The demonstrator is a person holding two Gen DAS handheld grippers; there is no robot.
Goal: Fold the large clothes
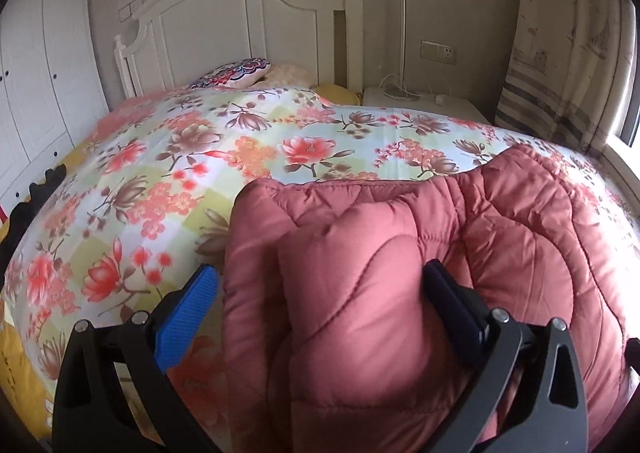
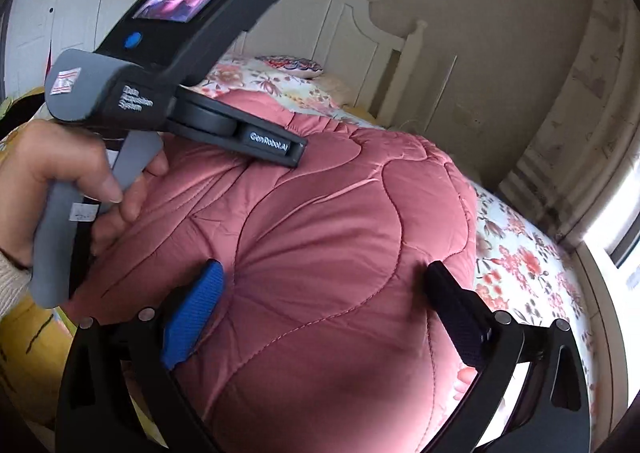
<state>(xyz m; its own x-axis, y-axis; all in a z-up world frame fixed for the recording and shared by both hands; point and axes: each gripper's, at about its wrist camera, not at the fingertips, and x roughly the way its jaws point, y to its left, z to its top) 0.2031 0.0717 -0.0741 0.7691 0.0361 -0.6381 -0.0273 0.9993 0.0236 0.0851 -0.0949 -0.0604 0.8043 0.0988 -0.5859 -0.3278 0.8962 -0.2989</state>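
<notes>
Left wrist view first: your left gripper (image 1: 320, 285) has its jaws spread wide, straddling a puffy fold of the pink quilted coat (image 1: 400, 273). The blue pad (image 1: 188, 317) on one side stands clear of the fabric, over the floral bedspread (image 1: 200, 157); the dark finger (image 1: 452, 305) on the other side lies against the padding, but nothing is being squeezed, so you are released here. The coat lies bunched on the near side of the bed, toward the window side. Beyond it you have the white headboard (image 1: 240, 13), a patterned pillow (image 1: 232, 73) and a white nightstand (image 1: 420, 101).

Now the right wrist view: your right gripper (image 2: 324, 277) is also fully spread, both fingers hovering at or just on the coat's (image 2: 320, 233) rounded bulk, which fills the gap between them. No pinch visible, so it is let go. To the left, your left hand (image 2: 60, 181) wraps the grey handle of the other gripper, whose black nose rests on the coat's upper edge. The bedspread (image 2: 520, 253) shows past the coat toward the window.
</notes>
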